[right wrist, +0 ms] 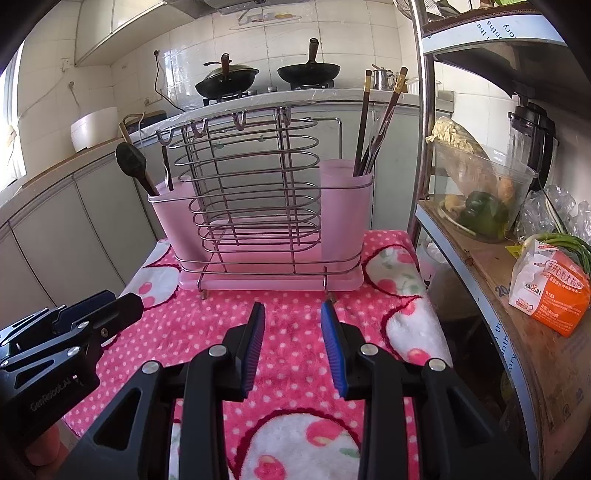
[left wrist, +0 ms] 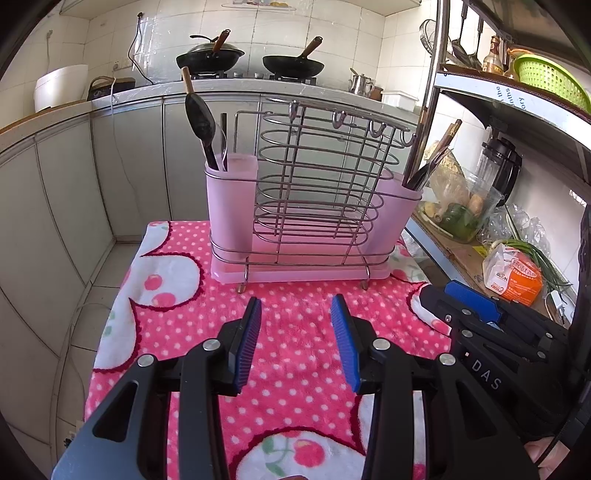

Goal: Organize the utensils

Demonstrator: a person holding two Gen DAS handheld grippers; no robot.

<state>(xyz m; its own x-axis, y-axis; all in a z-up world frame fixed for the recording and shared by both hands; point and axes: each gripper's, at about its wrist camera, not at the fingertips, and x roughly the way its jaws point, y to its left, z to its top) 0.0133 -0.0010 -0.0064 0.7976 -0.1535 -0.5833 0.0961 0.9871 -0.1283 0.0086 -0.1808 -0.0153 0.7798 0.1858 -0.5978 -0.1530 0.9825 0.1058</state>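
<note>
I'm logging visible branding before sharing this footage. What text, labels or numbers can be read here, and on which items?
"DAS" on the right claw body.
"GenRobot.AI" on the left claw body, faint.
"KAIXIN" on the orange-and-white packet, with a "2"; its Chinese characters are too small to read.
"the", "nths", "ory" fragments on the shelf edge strip.
Nothing legible on the pink utensil rack.

Two black woks (left wrist: pixel 251 59) sat on the stove behind, near a white rice cooker (left wrist: pixel 59 86) on the counter. A green basket (left wrist: pixel 550 79), a blender (right wrist: pixel 533 147) and an orange packet (right wrist: pixel 550 295) occupied the shelves.
</note>
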